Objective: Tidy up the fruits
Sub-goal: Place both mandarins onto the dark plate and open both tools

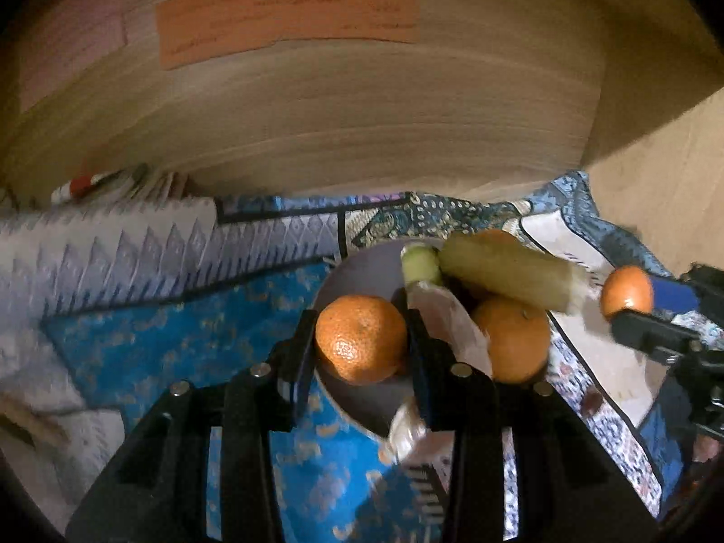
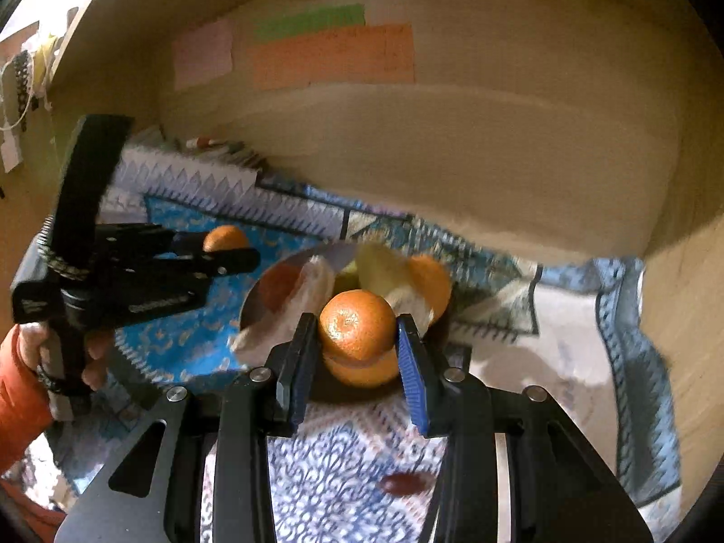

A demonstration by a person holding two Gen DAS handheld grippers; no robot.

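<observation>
My left gripper is shut on an orange and holds it over the near left rim of a metal bowl. The bowl holds another orange, a corn cob, a green piece and a white wrapper. My right gripper is shut on a second orange above the bowl's near rim, over an orange lying in the bowl. Each gripper shows in the other view, the right one and the left one, each with its orange.
A blue patterned cloth covers the surface, inside a wooden enclosure with paper notes on the back wall. A small dark red fruit lies on the cloth near my right gripper. Folded items lie at the back left.
</observation>
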